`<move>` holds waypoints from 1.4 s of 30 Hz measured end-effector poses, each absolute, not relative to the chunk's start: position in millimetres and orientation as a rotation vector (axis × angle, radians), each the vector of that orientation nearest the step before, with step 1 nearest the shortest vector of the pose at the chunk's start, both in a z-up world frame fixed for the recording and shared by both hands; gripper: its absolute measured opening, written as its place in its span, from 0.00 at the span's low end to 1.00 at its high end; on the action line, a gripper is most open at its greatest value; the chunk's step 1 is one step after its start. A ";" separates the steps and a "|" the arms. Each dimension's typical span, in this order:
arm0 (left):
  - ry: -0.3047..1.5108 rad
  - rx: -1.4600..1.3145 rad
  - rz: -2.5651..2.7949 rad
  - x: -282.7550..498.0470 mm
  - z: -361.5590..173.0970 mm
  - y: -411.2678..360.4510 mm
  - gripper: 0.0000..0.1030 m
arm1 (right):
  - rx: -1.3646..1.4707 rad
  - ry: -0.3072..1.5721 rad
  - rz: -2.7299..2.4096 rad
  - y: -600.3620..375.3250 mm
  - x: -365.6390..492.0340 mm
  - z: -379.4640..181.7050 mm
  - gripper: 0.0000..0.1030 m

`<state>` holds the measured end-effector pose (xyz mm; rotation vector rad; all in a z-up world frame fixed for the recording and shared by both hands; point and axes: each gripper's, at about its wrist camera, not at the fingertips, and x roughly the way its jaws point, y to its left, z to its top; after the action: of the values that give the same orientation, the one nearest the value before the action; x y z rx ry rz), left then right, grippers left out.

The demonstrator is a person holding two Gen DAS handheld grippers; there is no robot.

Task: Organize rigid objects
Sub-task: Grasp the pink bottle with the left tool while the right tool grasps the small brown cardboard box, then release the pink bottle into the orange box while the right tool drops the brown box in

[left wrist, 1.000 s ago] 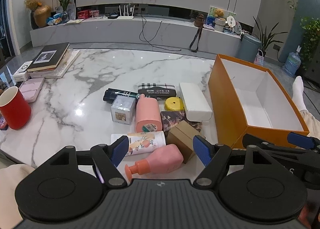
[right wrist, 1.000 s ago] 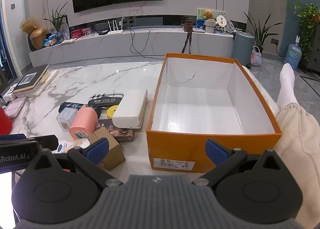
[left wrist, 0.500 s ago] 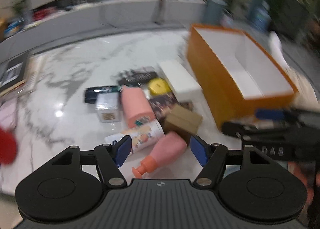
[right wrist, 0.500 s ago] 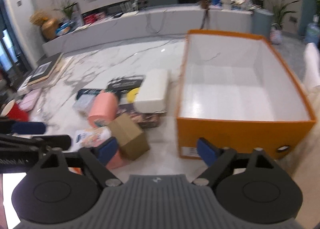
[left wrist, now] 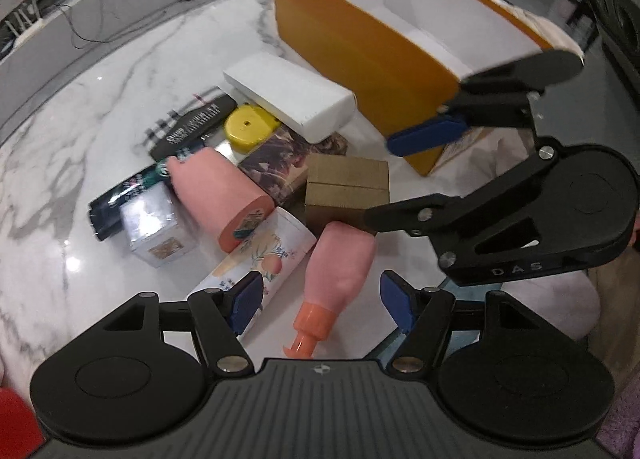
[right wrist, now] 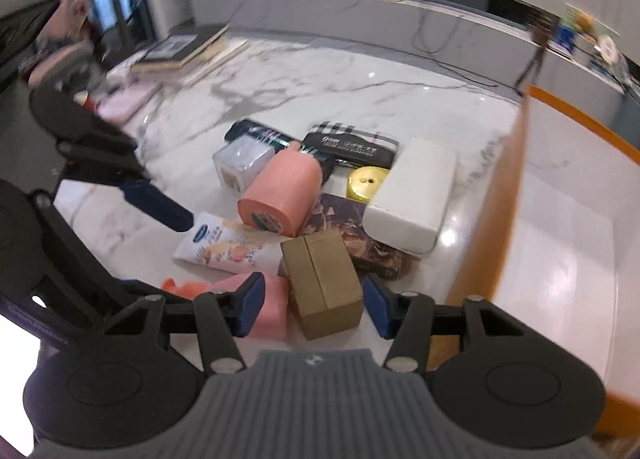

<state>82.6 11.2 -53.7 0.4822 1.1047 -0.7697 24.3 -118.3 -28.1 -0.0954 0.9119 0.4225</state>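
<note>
**Me:** Marble bench under both my tools, a clutter in the middle. From the left: a clear cube, a pink cylinder, a floral tube, then the pink pump bottle lying on its side.

**Partner:** Your left tool?

**Me:** My left tool is spread wide, its pads either side of the pump bottle, not touching it.

**Partner:** And the right?

**Me:** My right tool is closing around the brown cardboard box; the pads aren't on it yet. Further right, the orange box stands open and empty.

**Partner:** Risks?

**Me:** I'd say crowding. The cardboard box touches the bottle, so one pad could catch the bottle and shove it. The round bottle may roll from my left pads. Both tools work close together and could collide.
</note>
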 end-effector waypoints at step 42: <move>0.932 0.364 -0.684 81.6 44.1 -49.8 0.46 | 0.068 0.677 0.266 -205.5 25.5 57.5 0.45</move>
<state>81.6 -49.8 44.1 0.3643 0.9324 -0.6836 25.5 -205.5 57.5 0.0684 0.6768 0.2661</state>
